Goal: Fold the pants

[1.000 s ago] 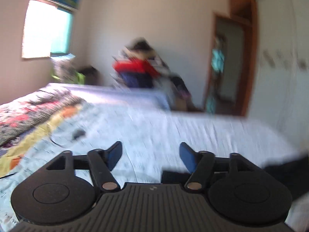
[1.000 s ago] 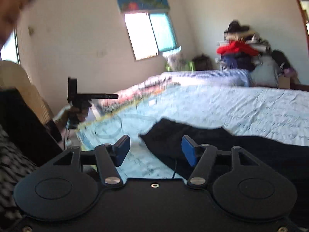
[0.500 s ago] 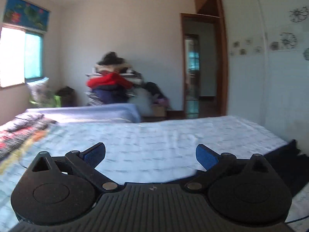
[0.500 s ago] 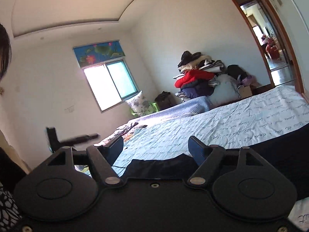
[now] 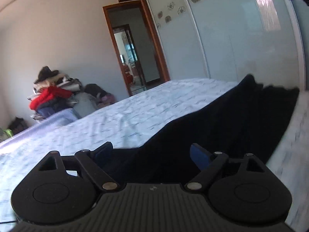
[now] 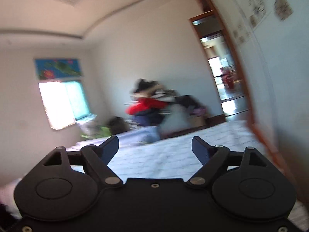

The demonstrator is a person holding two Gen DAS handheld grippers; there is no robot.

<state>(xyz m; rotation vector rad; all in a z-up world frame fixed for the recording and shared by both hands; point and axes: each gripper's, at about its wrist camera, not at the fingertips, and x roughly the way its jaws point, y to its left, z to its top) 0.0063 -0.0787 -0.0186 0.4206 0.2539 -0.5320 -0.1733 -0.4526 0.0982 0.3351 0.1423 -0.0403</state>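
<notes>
Black pants (image 5: 222, 123) lie spread on the light blue bed sheet (image 5: 119, 119), running from under my left gripper toward the far right edge of the bed. My left gripper (image 5: 150, 153) is open and empty, low over the near end of the pants. My right gripper (image 6: 155, 148) is open and empty, raised and pointing across the bed (image 6: 173, 150) at the far wall; the pants do not show in that blurred view.
A pile of clothes with a red garment (image 5: 48, 94) stands past the bed's far side. An open doorway (image 5: 135, 58) and a white wardrobe (image 5: 241, 38) are on the right. A window (image 6: 61, 102) is on the left wall.
Both grippers have swung to the right and tilted. The left one now looks along the pants. The right one rose and lost sight of the pants. Both stayed open.
</notes>
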